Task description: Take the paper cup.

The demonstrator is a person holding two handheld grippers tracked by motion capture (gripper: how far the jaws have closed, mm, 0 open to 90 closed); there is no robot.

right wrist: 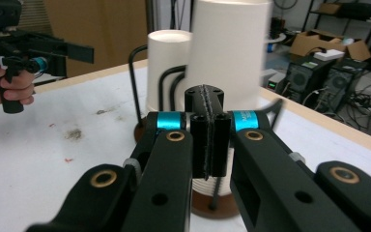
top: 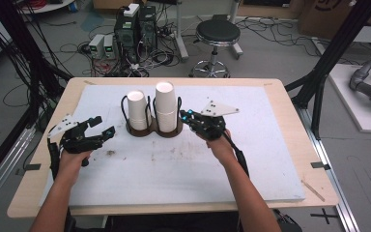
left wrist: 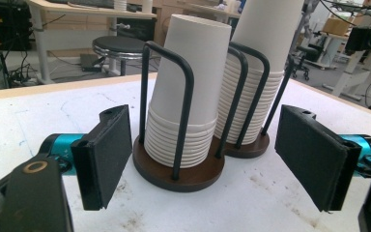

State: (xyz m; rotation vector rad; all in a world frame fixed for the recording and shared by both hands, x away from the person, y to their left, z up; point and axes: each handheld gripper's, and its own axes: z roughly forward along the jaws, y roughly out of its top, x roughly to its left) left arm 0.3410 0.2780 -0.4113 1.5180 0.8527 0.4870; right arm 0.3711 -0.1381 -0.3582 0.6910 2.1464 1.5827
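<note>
Cups stood in two upright stacks in a double wire holder [top: 147,129] at the middle far part of the mat [top: 183,164], a short stack [top: 136,109] on the left and a tall stack [top: 164,107] on the right. Long axis of both stacks was vertical, rims down, closed bottoms up. Right gripper [top: 187,116] was the nearer of the two: it lay just beside the tall stack, on that stack's right, level with its lower half, pointing left toward it. Its jaws were pressed together with nothing between them, as the right gripper view confirmed [right wrist: 207,137], with the tall stack [right wrist: 227,53] directly ahead. Left gripper [top: 102,126] rested apart from the holder on the left, pointing right at the short stack [left wrist: 188,92], jaws spread wide and empty. In my judgement, the right gripper would need to open before taking a cup, and any lift must go straight up along the stack's axis.
</note>
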